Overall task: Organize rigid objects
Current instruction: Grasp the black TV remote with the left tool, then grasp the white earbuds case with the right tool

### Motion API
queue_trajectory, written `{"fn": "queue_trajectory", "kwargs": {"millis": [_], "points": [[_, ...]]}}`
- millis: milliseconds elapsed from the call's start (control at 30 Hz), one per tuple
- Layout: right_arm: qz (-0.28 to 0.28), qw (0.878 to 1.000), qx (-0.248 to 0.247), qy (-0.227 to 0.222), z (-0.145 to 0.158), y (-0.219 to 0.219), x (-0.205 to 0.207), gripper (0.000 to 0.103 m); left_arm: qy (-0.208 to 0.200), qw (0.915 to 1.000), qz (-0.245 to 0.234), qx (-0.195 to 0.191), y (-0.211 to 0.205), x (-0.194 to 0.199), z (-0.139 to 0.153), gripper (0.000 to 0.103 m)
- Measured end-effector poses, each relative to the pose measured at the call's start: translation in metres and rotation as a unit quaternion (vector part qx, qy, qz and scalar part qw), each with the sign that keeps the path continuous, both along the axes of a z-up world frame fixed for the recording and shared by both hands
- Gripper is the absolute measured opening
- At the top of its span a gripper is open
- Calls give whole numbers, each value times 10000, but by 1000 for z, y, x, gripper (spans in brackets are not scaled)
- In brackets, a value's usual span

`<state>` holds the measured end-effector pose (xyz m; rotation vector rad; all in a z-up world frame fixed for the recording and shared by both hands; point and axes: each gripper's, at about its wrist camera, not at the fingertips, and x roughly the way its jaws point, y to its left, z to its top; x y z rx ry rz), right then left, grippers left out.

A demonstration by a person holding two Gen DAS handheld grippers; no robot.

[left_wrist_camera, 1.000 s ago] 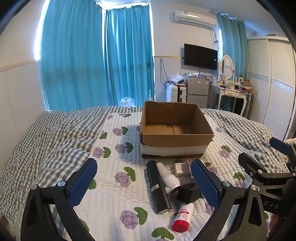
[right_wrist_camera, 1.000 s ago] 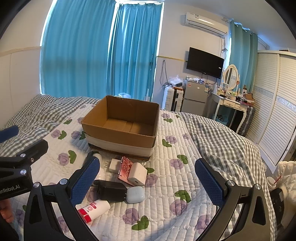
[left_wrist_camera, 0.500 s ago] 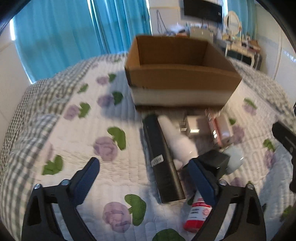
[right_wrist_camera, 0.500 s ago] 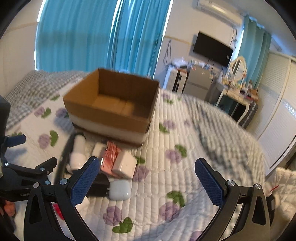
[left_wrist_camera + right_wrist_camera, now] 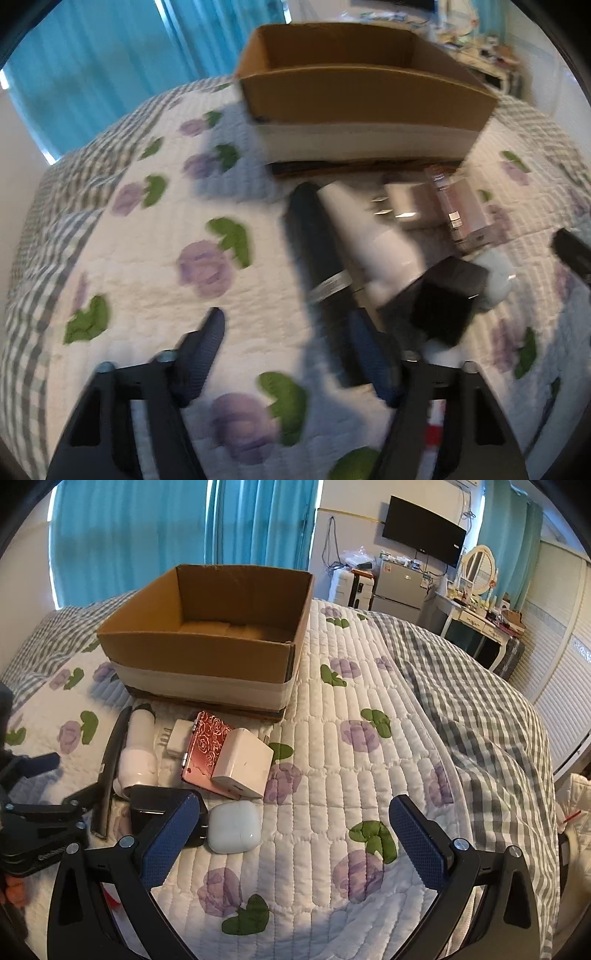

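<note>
Left tongs (image 5: 288, 339) lower — nearer black bar (image 5: 321, 266).

Both wrist views face the cardboard box (image 5: 364, 96) (left closer, lower).

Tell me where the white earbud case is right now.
In the right wrist view, the white earbud case lies on the quilt at the near end of the clutter, just below the white charger block and right of the black adapter.
</note>
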<state>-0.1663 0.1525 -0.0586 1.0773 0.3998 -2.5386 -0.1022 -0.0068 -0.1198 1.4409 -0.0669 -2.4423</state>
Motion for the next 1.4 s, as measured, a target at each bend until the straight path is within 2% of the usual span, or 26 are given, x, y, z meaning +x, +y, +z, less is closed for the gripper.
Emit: {"fn": "queue_trajectory", "kwargs": {"millis": [33, 100, 133, 200, 300, 500, 567, 600, 667, 733, 833, 1000, 1067, 1133, 1200, 1300, 1367, 1400], "points": [[24, 10000, 22, 20, 1, -1, 1, 103, -78, 9998, 99, 137, -6, 0, -3, 52], [60, 9999, 99, 56, 1, -5, 3, 103, -147, 9962, 260, 815, -19, -2, -7, 52], [82, 9999, 123, 62, 0, -6, 4, 103, -57, 9947, 238, 1003, -19, 0, -3, 52], [116, 9997, 176, 77, -1, -9, 5, 103, 102, 9952, -10, 978, -8, 3, 5, 53], [107, 9997, 212, 91, -2, -9, 5, 103, 57, 9930, -343, 1125, 11, 1, 5, 60], [67, 9998, 197, 79, -2, -7, 5, 103, -410, 9974, -297, 505, 30, -25, -24, 60], [69, 9998, 194, 72, -3, -7, 5, 103, -450, 9974, -346, 450, 34, -29, -26, 55], [65, 9998, 195, 57, -3, -6, 4, 103, -414, 9971, -399, 495, 36, -27, -24, 47], [58, 9998, 185, 32, -3, -6, 4, 103, -316, 9973, -401, 525, 36, -20, -17, 38], [45, 9998, 179, -9, -4, -5, 3, 103, -210, 9975, -293, 608, 27, -7, -8, 23], [73, 9996, 245, -110, -9, -7, 1, 103, -27, 9968, -241, 767, 20, 8, 4, 21], [465, 9945, 571, -748, -39, -27, -9, 103, 349, 9955, -414, 775, 32, 22, 23, 20], [569, 9918, 692, -911, -49, -33, -13, 99, 421, 9951, -471, 757, 38, 24, 27, 20], [612, 9898, 724, -1067, -58, -37, -19, 81, 475, 9947, -502, 760, 39, 32, 28, 20], [624, 9882, 658, -1233, -65, -40, -28, 79, 473, 9945, -505, 782, 25, 21, 27, 20], [646, 9876, 718, -1235, -71, -45, -30, 77, 524, 9939, -516, 819, 7, 7, 25, 20], [752, 9869, 730, -1223, -73, -49, -29, 65, 606, 9934, -540, 805, 8, 11, 29, 20], [838, 9861, 722, -1236, -75, -51, -27, 56, 644, 9931, -555, 808, 9, 12, 32, 20]]}}
